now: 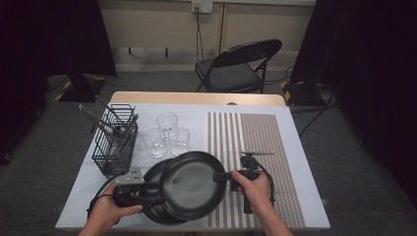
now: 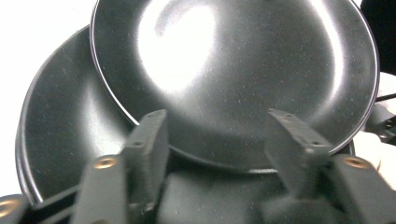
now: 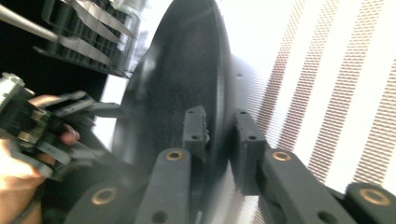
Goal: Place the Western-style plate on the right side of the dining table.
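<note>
Two black frying pans lie stacked at the table's near middle. The upper pan (image 1: 192, 184) (image 2: 233, 70) (image 3: 182, 84) rests tilted over the lower pan (image 1: 153, 173) (image 2: 60, 140). My right gripper (image 1: 221, 175) (image 3: 219, 130) is shut on the upper pan's right rim, one jaw inside the pan and one outside. My left gripper (image 1: 147, 189) (image 2: 219, 140) is at the pans' left side. Its jaws stand wide open, level with the upper pan's near rim, and the pads do not touch it.
A black wire basket (image 1: 115, 140) with metal utensils stands left of the pans. Three clear glasses (image 1: 167, 132) stand behind them. A brown striped mat (image 1: 260, 147) covers the table's right half. A folding chair (image 1: 241, 66) stands beyond the far edge.
</note>
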A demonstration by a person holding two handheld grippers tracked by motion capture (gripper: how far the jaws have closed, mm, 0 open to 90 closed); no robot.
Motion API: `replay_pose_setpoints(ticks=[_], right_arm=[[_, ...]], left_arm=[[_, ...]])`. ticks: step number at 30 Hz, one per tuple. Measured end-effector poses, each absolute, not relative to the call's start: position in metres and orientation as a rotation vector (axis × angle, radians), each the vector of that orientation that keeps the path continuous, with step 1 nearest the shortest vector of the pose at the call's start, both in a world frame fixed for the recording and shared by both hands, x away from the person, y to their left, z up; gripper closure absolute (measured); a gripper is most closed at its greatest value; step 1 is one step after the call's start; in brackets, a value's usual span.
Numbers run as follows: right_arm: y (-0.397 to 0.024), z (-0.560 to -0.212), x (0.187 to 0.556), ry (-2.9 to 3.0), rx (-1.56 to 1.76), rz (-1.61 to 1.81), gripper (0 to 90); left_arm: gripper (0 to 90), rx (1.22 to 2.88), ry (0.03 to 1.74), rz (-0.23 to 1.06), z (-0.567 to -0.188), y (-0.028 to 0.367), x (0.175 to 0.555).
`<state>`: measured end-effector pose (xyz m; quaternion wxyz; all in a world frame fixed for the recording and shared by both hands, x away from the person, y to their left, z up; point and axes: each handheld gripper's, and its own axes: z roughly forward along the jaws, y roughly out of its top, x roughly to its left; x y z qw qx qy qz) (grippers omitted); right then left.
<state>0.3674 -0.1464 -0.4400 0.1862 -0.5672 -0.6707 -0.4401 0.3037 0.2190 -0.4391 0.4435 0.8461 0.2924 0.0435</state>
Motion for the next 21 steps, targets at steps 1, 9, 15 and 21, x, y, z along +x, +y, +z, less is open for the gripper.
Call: replay_pose_setpoints(ticks=[1,9,15,21], right_arm=[[-0.147,-0.439,0.368,-1.893,-1.603,-1.238,79.2],[-0.144,-0.436,0.372,-1.876,-1.617,-1.249,80.0],[-0.145,-0.436,0.374,-1.827,-1.622,-1.266,80.1],[-0.149,-0.437,0.375,-1.78,-1.637,-1.285,80.1]], left_arm=[[32.6,2.1,0.716,0.109,-0.438,0.219,0.304],[23.2,2.077,0.716,0.109,-0.431,0.221,0.301],[19.4,2.032,0.736,0.102,-0.427,0.226,0.301],[18.6,2.024,0.741,0.106,-0.425,0.227,0.3]])
